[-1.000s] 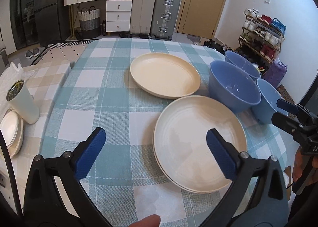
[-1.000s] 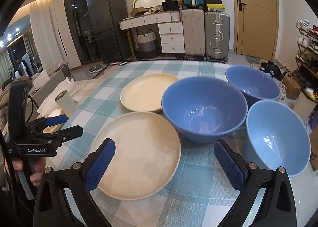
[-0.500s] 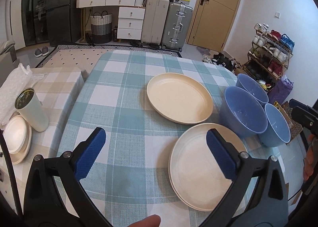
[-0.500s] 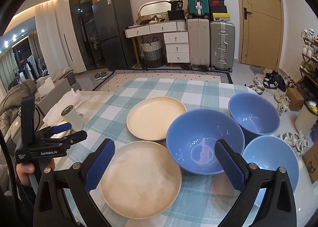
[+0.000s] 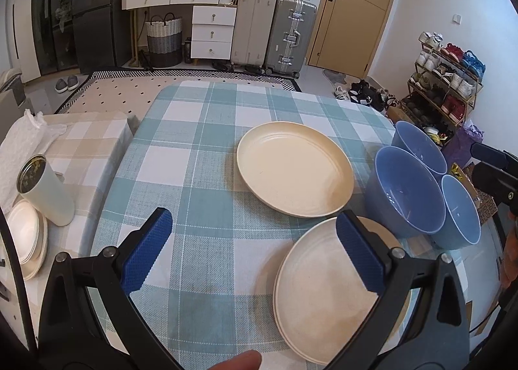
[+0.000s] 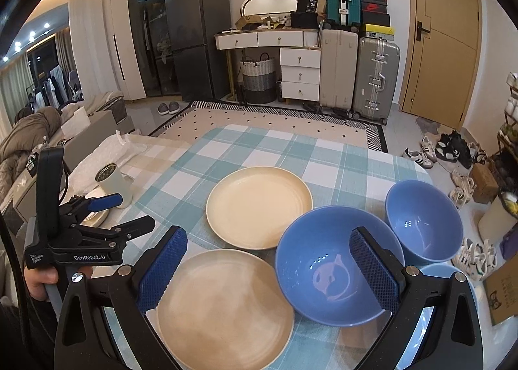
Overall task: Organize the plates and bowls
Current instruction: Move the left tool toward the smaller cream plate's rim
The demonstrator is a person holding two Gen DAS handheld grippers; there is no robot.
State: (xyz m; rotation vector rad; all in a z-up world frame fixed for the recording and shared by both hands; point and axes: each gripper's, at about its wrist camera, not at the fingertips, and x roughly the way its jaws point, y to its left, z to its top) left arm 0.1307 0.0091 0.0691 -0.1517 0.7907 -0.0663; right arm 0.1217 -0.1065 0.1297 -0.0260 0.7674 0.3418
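The left gripper (image 5: 252, 247) hung above the near part of the table (image 5: 194, 175), its two blue-padded fingers (image 5: 145, 253) spread wide with nothing between them. The right gripper (image 6: 268, 269) was likewise held wide and empty over the near right side, above the plates and bowls.

On the teal checked cloth lay a cream plate (image 5: 294, 169) toward the middle of the table, flat and alone. Nearer, and a little to the right, sat a second cream plate (image 5: 327, 285); in the left wrist view its edge showed a double line, so it seemed to rest on another plate beneath it, though that could not be told for certain. The two plates lay near each other, with a narrow strip of cloth between them.

To the right stood three blue bowls, all upright. The large bowl (image 6: 336, 269) sat just beside the near plate, a smaller bowl (image 6: 424, 224) stood behind it toward the far right edge, and a third bowl (image 5: 459, 211) stood at the near right, close against the large one.

On a lower beige checked surface to the left stood a white cup (image 5: 45, 191), with a small stack of white dishes (image 5: 26, 240) just beside it. A fingertip (image 5: 236, 362) showed at the bottom edge of the left wrist view.
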